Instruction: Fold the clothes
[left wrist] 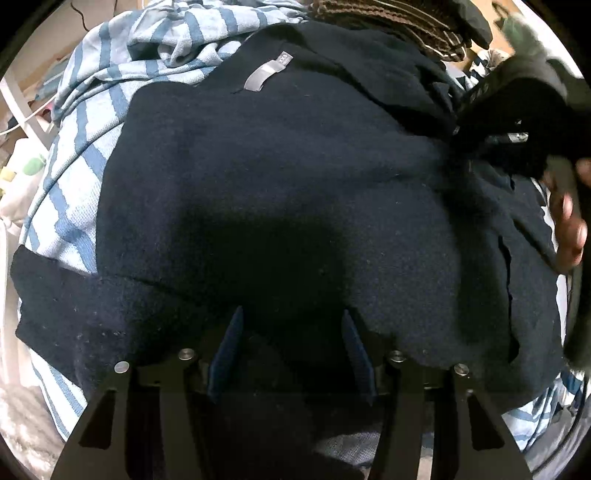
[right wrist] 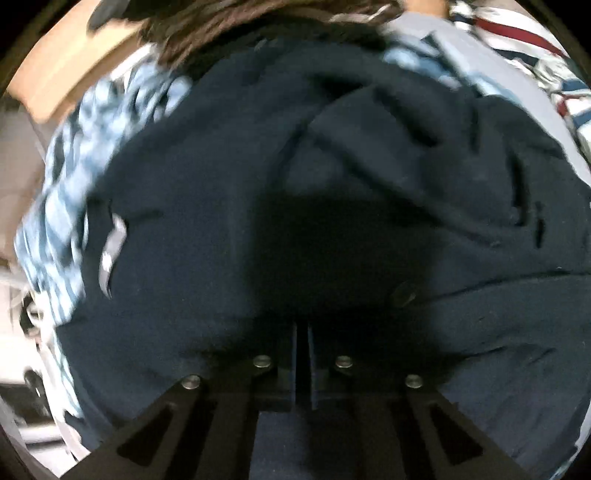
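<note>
Left tool (left wrist: 293, 325) hangs open over the dark blue sweater (left wrist: 295, 166); right tool (right wrist: 303, 354) is closed, holding nothing.

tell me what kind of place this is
Probably a bedroom or laundry corner at home: a navy sweater lies spread on a blue striped blanket, with a brown knit and other clothes heaped behind.

Left tool (left wrist: 291, 325): points steeply down, its two blue pads (left wrist: 231, 347) standing well apart.
Right tool (right wrist: 303, 347): points steeply down, pads pressed together.
Person's hand (left wrist: 570, 225): blurred at the right edge of the left wrist view.
</note>
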